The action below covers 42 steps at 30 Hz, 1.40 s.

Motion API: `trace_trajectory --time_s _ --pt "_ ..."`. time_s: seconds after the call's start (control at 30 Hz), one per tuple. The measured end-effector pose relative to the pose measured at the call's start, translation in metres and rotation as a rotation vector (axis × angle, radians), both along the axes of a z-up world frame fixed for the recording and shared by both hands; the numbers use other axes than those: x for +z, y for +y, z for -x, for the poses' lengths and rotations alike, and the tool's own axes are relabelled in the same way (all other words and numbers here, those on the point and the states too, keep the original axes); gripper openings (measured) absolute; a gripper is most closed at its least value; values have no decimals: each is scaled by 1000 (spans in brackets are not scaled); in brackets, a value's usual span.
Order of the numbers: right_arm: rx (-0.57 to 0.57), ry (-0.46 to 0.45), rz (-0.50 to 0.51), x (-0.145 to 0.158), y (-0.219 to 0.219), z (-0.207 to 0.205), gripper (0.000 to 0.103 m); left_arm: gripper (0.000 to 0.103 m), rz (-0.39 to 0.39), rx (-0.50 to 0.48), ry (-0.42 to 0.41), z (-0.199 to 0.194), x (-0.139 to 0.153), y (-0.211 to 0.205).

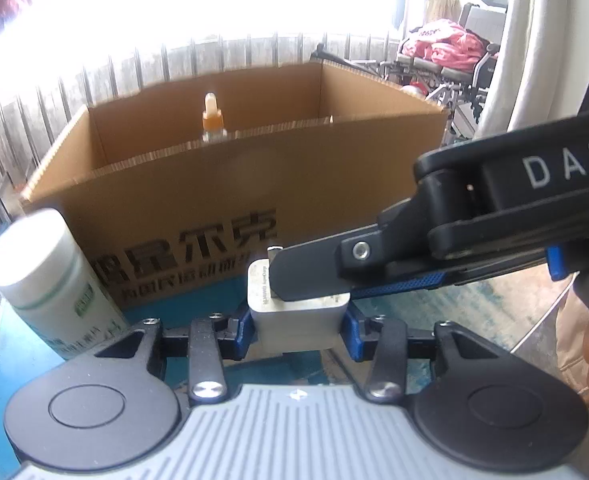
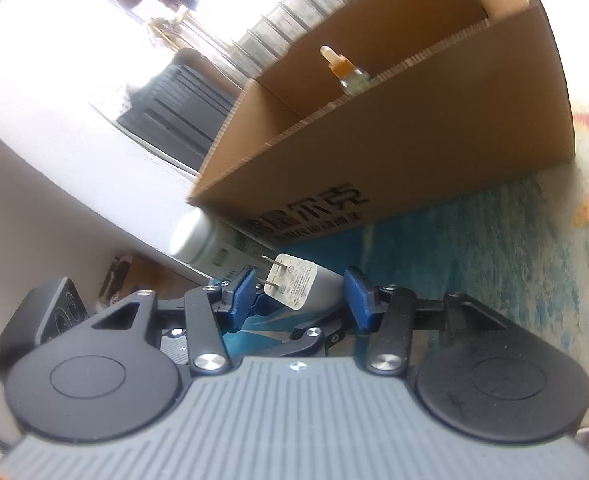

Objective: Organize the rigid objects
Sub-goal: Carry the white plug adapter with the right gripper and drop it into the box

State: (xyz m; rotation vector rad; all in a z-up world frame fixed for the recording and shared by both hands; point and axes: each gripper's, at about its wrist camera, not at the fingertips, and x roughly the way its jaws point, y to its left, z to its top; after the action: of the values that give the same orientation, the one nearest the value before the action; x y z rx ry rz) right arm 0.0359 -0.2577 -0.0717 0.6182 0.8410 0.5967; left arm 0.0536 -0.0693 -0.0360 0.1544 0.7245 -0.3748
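Left wrist view
- Nearest, left gripper (image 1: 299,322): its blue pads are closed on the sides of the white plug adapter (image 1: 300,312), which sits between them, prongs pointing towards the box.
- Right gripper, seen from the side (image 1: 294,280): its black finger lies over the top face of the adapter; whether it presses cannot be told here.
- Writing: "DAS" in white on the right gripper's body, cut off by the frame edge; small grey print on the adapter, too fine to read.
- White bottle (image 1: 50,276): stands on the blue cloth just left of the adapter, green label unreadable.
- Cardboard box (image 1: 230,184): open, behind the adapter, large dark Chinese characters ending in "尔克"; a dropper bottle (image 1: 213,120) stands inside.

Right wrist view
- Nearest, right gripper (image 2: 300,294): blue pads stand apart on either side of the adapter (image 2: 292,284), with visible gaps; it grips nothing.
- Writing: certification marks and fine print on the adapter's pronged face, not legible; the box (image 2: 434,140) shows the same characters.

Risks
- Tangle: both tools crowd one small adapter; lifting could knock fingers together and twist it loose.
- Bottle (image 2: 210,240): close beside; a sideways swing could topple it.
- Box wall: a low lift could catch the prongs on the rim.
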Motion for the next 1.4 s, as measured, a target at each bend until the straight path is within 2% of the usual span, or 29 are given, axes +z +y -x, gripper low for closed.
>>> trace_trajectory --time_s 0.17,0.4,0.57,0.67,0.8,1.0,1.13,1.4 --pt "-5 -77 -2 31 -4 12 48 45 3 7 -58 8 28 -4" --pt "-11 -204 40 84 -14 8 50 44 57 -3 -161 2 71 -11" --pt "-16 -245 100 110 -19 -17 50 44 104 -14 -165 -26 87 -17" --pt "-8 -231 132 117 -23 -47 50 44 110 -17 -142 -53 90 -23" --pt "7 -156 187 113 -26 -96 50 44 147 -10 -37 -103 85 -34" --pt "49 -11 280 83 -18 -159 50 44 206 29 206 -176 45 -33" --pt "72 70 305 60 -8 -183 50 44 161 48 287 -196 27 -38" --pt "88 169 284 39 -8 -199 50 44 166 79 417 -213 9 -32"
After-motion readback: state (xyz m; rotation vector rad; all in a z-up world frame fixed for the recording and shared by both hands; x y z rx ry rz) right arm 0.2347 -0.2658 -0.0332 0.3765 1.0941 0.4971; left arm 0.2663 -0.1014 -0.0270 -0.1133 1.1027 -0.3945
